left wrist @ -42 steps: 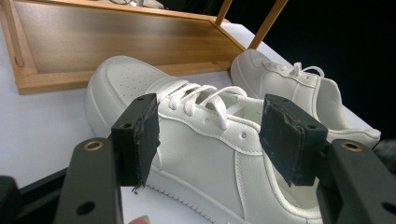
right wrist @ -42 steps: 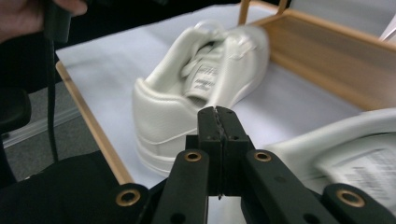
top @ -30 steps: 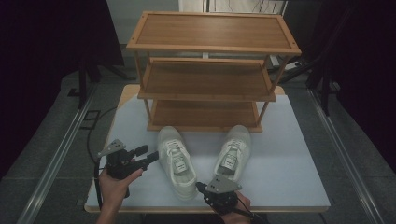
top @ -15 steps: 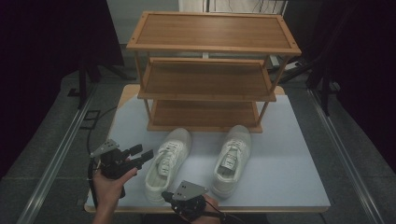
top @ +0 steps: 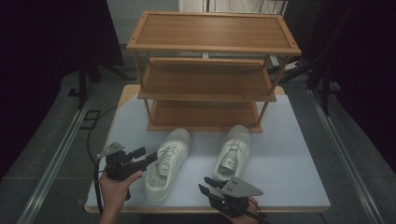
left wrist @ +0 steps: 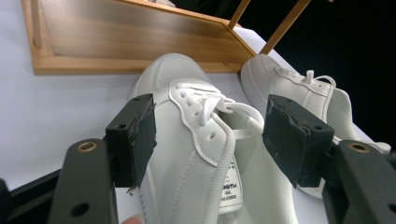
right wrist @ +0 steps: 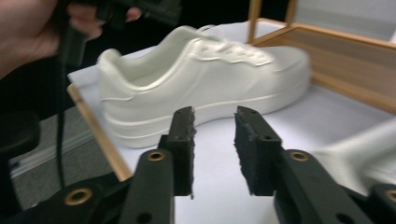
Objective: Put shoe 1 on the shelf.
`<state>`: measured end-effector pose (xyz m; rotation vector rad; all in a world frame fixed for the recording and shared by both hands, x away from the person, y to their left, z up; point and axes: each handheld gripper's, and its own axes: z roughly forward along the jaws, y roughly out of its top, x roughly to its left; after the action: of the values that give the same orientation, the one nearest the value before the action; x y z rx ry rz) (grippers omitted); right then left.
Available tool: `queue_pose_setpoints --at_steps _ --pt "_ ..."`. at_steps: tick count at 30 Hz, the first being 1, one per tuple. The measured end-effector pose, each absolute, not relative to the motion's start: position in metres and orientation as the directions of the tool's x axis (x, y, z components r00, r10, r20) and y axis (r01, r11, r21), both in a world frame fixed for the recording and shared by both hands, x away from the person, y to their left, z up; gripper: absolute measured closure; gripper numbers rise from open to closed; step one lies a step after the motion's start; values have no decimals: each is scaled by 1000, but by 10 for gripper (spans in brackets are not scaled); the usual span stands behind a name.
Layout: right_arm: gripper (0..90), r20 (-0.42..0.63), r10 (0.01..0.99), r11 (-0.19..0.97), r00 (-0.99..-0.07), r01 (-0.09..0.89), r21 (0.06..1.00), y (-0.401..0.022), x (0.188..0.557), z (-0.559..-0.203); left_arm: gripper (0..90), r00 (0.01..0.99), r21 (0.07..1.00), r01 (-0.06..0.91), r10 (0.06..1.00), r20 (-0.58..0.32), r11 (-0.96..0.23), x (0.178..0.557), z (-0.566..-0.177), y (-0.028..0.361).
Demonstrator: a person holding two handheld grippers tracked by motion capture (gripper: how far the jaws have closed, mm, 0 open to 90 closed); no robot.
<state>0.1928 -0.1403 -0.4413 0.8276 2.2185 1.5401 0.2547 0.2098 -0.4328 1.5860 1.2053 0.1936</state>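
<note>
Bench (top: 299, 154): pale top with a wooden edge, set on grey floor (top: 51, 158).
Shoe rack (top: 208, 70): wood, three tiers, all bare, at the bench's far half.
Left shoe (top: 167, 163): white, laced, toe toward the rack's bottom tier.
Right shoe (top: 232, 151): white, laced, beside the first, apart from it.

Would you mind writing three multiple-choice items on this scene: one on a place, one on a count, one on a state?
1. Where do the white shoes lie?
A. on the rack's top shelf
B. on the table before the rack
C. on the floor

2. How many shelves has the wooden rack?
A. two
B. three
C. five

3. How is the left gripper?
A. open
B. shut on a lace
C. shut on a heel

Answers:
1 B: left shoe and right shoe rest on the table.
2 B: the rack has three boards.
3 A: the left gripper has its jaws wide apart.
</note>
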Motion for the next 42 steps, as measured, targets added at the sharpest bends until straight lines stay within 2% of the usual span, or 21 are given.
queue_pose_setpoints --at_steps 3,19,24,29,30,31,32,33,34,36,39,42 --pt "646 95 623 221 -776 291 931 -148 198 -438 343 464 797 597 772 -435 91 257 -438 206" --pt "622 83 642 248 -762 309 918 -145 199 -448 364 452 781 623 801 -393 32 273 -462 190" --pt "619 84 651 240 -754 310 920 -145 196 -447 377 448 785 619 831 -330 -22 276 -463 180" --pt "619 88 646 193 -758 274 942 -147 191 -438 470 448 781 624 830 -333 -24 279 -470 182" --pt "619 86 644 183 -760 263 947 -148 190 -435 504 451 787 616 831 -325 -26 278 -470 182" --pt "617 83 646 172 -759 251 953 -148 188 -431 602 455 802 596 837 -305 -32 277 -469 182" --pt "617 83 646 172 -759 251 953 -148 188 -431 640 455 802 596 837 -305 -32 277 -469 182" --pt "616 82 646 167 -759 245 955 -149 187 -430 640 453 812 584 839 -301 -24 275 -469 183" --pt "611 78 648 159 -758 234 959 -150 185 -427 710 453 815 579 833 -318 -4 275 -470 185" --pt "609 74 651 157 -755 229 961 -151 185 -426 744 451 816 577 824 -343 23 275 -471 189" --pt "608 76 660 151 -747 232 961 -153 186 -425 804 449 832 553 828 -334 36 273 -472 192" --pt "609 82 666 144 -741 235 961 -155 188 -426 819 451 832 551 818 -359 62 273 -474 197"
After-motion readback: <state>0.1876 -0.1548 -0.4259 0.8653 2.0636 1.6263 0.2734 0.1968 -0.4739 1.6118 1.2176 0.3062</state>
